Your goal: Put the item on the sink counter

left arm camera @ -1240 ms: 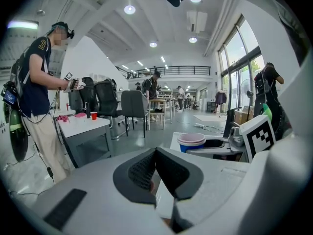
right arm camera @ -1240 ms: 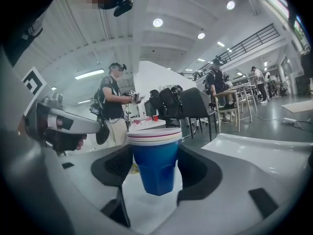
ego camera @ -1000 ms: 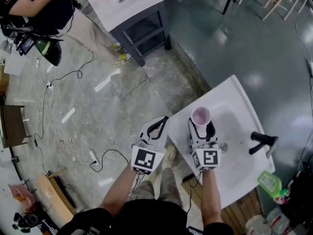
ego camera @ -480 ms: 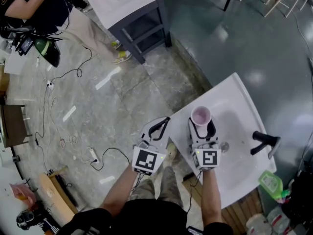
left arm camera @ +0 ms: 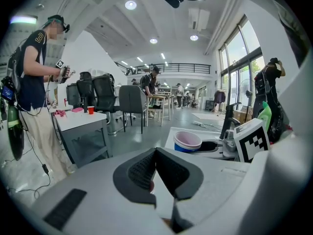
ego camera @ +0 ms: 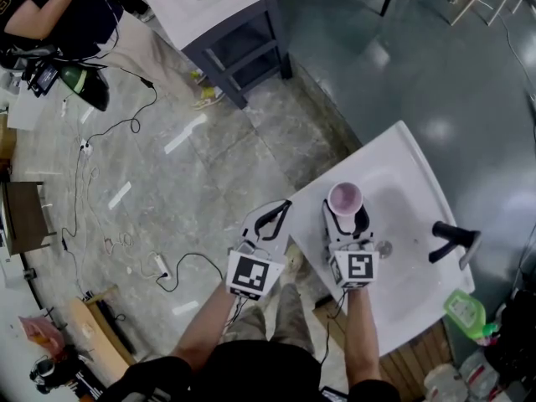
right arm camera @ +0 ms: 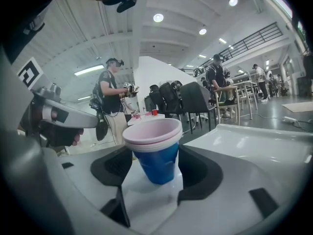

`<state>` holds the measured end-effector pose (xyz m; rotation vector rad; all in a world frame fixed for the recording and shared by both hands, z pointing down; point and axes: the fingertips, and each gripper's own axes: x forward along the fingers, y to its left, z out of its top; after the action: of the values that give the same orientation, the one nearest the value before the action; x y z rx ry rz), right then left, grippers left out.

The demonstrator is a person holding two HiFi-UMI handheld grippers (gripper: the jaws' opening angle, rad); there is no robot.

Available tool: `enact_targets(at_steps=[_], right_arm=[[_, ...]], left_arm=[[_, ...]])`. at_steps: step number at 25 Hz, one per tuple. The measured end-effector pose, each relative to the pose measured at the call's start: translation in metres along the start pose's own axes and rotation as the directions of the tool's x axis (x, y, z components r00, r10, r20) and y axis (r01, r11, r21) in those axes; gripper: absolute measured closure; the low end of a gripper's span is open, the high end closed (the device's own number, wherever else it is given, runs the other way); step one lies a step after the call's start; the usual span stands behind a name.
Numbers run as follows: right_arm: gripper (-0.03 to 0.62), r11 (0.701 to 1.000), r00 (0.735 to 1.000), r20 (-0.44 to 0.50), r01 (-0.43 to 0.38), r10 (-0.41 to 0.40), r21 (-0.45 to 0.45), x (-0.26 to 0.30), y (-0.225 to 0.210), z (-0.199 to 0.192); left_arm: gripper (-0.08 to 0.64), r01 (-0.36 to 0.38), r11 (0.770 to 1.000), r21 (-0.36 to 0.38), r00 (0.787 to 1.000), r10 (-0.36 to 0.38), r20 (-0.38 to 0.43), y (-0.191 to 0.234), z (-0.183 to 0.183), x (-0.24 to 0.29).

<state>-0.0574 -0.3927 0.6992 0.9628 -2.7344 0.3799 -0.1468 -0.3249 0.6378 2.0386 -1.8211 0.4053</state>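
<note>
A blue cup (ego camera: 344,198) with a pale pink inside stands upright between my right gripper's (ego camera: 345,216) pads, over the white sink counter (ego camera: 402,170) near its left front corner. In the right gripper view the black pads press on both sides of the cup (right arm camera: 155,151), and white counter shows under it; I cannot tell whether its base touches. My left gripper (ego camera: 270,216) hangs beside the counter's left edge, over the floor. Its pads (left arm camera: 142,168) meet with nothing between them. From the left gripper view the cup (left arm camera: 187,142) appears to the right.
A black faucet (ego camera: 452,243) stands at the sink's right side, with the drain (ego camera: 383,248) in the basin. A green bottle (ego camera: 463,311) sits by the sink's near right corner. A dark-framed table (ego camera: 219,15) and a person (ego camera: 59,11) are across the floor, where cables (ego camera: 126,124) lie.
</note>
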Motion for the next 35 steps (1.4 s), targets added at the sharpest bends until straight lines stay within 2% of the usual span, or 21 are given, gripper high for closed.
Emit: enact_targets(at_steps=[5,9,13,17,21,24,28,32,35], right_arm=[[0.3,1.0,1.0,-0.01,-0.012,0.012,0.001,0.001,0.0,-0.003],[0.292,1.0,1.0,-0.021,-0.013,0.013,0.003,0.001,0.0,-0.004],[0.251,1.0,1.0,-0.023,-0.008,0.008,0.008,0.001,-0.002,-0.006],[0.222,1.0,1.0,-0.022,-0.001,0.001,0.012,0.001,-0.001,-0.005],[0.213,1.0,1.0,-0.026,0.008,-0.008,0.008,-0.004,0.0,-0.002],[0.212,1.0,1.0,-0.017,0.015,-0.015,0.002,-0.009,0.001,0.004],[0.212,1.0,1.0,-0.014,0.026,-0.026,-0.003,-0.019,0.003,0.009],[0.212,0.999,0.999,0.002,0.039,-0.039,0.006,-0.032,0.008,0.017],[0.213,0.999,0.999,0.002,0.054,-0.054,0.004,-0.044,0.011,0.023]], left_arm=[[0.558,-0.003,1.0,0.004,1.0,0.003,0.001,-0.001,-0.001,-0.001],[0.557,-0.001,0.999,0.034,1.0,0.0,0.022,-0.001,0.003,0.0],[0.558,-0.006,1.0,0.004,1.0,0.006,0.003,-0.003,-0.002,-0.002],[0.557,-0.008,1.0,0.011,1.0,0.008,0.004,-0.002,-0.001,-0.004],[0.558,-0.009,1.0,0.009,1.0,0.009,0.018,-0.002,0.003,-0.011],[0.558,-0.004,0.999,0.036,0.999,0.002,0.046,-0.003,0.011,-0.018],[0.557,-0.003,1.0,0.011,0.999,0.002,0.038,-0.007,0.011,-0.027],[0.557,0.004,0.998,0.065,0.996,-0.01,0.085,-0.012,0.023,-0.037],[0.558,0.011,0.997,0.079,0.995,-0.019,0.097,-0.016,0.029,-0.047]])
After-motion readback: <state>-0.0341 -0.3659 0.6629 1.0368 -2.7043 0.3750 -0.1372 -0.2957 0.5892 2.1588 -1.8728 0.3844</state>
